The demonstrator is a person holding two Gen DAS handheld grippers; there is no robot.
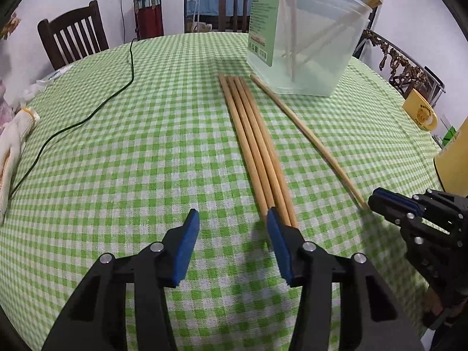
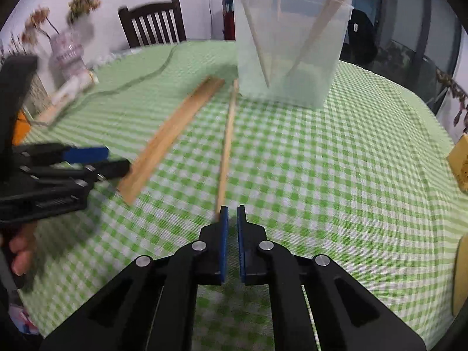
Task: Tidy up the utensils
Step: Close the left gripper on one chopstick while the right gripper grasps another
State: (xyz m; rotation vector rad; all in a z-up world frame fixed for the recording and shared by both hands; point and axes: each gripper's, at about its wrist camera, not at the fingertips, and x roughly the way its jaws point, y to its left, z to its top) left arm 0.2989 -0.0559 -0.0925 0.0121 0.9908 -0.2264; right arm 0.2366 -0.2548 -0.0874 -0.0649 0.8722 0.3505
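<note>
Several wooden chopsticks [image 1: 254, 146] lie side by side on the green checked tablecloth, blurred in the right wrist view [image 2: 172, 134]. My left gripper [image 1: 231, 213] [image 2: 117, 159] stands open, its right finger [image 1: 278, 239] against the bundle's near end and nothing between its pads. A single chopstick [image 1: 307, 137] [image 2: 228, 134] lies apart to the right. My right gripper [image 2: 232, 209] [image 1: 376, 200] is shut and empty, its tips at that chopstick's near end, which lies just left of the left pad. A clear plastic container [image 1: 307, 67] [image 2: 292, 58] behind them holds several leaning chopsticks.
A dark green cable [image 1: 87, 117] curves across the left of the table. A white cloth [image 1: 11, 146] lies at the left edge. A yellow mug [image 1: 421, 114] and a yellow object [image 1: 456, 161] sit at the right edge. Wooden chairs [image 1: 73, 35] stand behind the table.
</note>
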